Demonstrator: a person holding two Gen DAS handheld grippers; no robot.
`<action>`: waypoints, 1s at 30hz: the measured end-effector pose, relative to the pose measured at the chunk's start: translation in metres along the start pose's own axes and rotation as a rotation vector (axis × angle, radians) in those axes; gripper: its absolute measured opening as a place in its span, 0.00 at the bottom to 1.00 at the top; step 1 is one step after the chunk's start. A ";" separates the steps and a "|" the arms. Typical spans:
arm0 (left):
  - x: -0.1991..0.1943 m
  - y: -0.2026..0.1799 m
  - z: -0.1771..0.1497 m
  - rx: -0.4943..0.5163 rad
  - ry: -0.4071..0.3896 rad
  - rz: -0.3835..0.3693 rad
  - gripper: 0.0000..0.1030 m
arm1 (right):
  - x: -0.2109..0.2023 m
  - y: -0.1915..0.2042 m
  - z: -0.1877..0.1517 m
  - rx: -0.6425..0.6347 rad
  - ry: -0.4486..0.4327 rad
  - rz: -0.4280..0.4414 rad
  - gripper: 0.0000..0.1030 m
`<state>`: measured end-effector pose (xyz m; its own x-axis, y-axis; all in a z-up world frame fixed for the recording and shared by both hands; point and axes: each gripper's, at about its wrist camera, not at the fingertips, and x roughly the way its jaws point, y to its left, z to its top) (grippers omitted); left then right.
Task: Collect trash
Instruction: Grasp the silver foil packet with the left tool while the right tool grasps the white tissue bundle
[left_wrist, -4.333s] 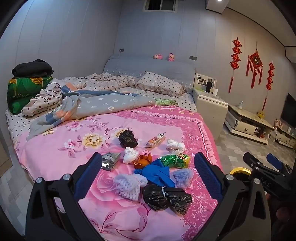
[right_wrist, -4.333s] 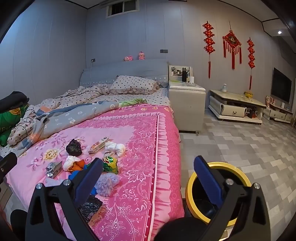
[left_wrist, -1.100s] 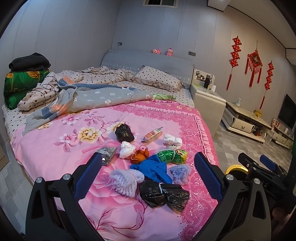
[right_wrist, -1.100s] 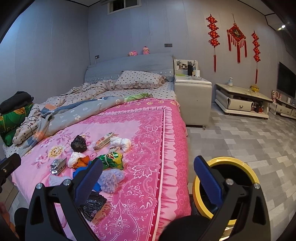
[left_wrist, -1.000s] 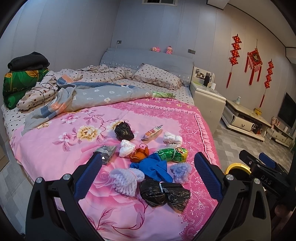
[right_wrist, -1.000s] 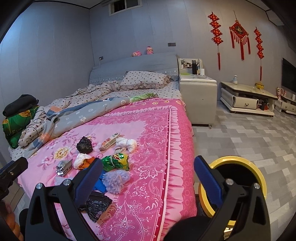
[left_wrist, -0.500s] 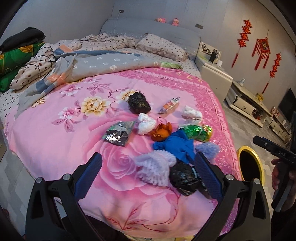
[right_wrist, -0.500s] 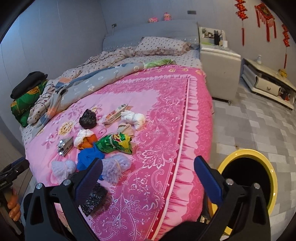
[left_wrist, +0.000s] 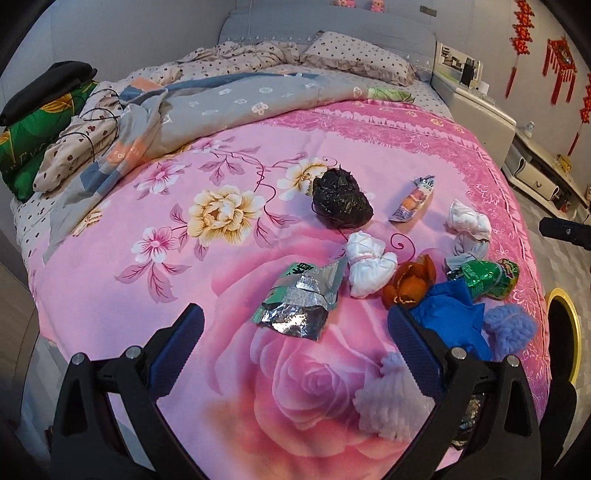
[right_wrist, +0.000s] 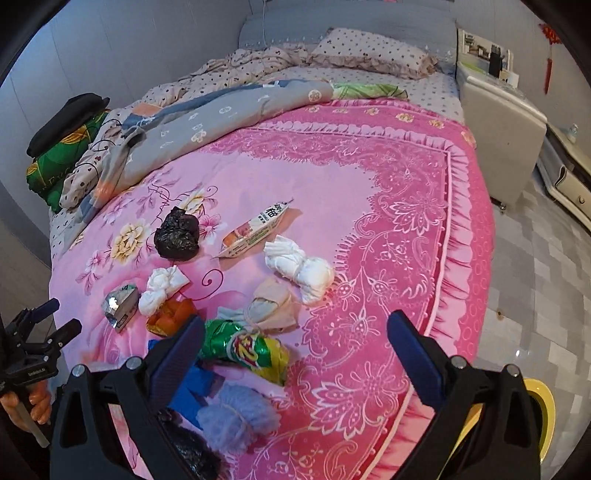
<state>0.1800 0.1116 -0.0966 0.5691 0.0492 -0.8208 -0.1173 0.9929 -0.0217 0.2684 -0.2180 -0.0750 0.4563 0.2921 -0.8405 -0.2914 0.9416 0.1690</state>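
Trash lies in a cluster on the pink floral bedspread. A silver-green foil wrapper lies just beyond my open, empty left gripper. Around it are a white wad, orange peel, a black bag ball, a snack wrapper and a blue glove. My open, empty right gripper hovers over a green-yellow chip bag, near a white wad and lilac yarn.
A yellow-rimmed bin stands on the floor by the bed's right side and also shows in the right wrist view. A grey quilt, pillows and folded bedding fill the far half of the bed. A white nightstand stands beyond it.
Both grippers have moved forward and tilted down over the bed. The trash now fills the views and the left gripper sits close above the foil wrapper. Both stay open.
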 end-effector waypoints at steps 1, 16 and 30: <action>0.009 0.001 0.005 -0.004 0.017 0.000 0.93 | 0.010 -0.002 0.009 0.016 0.024 0.017 0.92; 0.080 0.006 0.015 -0.034 0.098 -0.010 0.92 | 0.114 0.007 0.047 -0.058 0.240 -0.046 0.83; 0.112 -0.013 0.019 0.050 0.141 -0.019 0.51 | 0.149 -0.007 0.044 -0.050 0.291 -0.027 0.50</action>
<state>0.2610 0.1064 -0.1771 0.4505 0.0179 -0.8926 -0.0648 0.9978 -0.0127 0.3754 -0.1740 -0.1792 0.2057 0.2001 -0.9579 -0.3273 0.9366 0.1253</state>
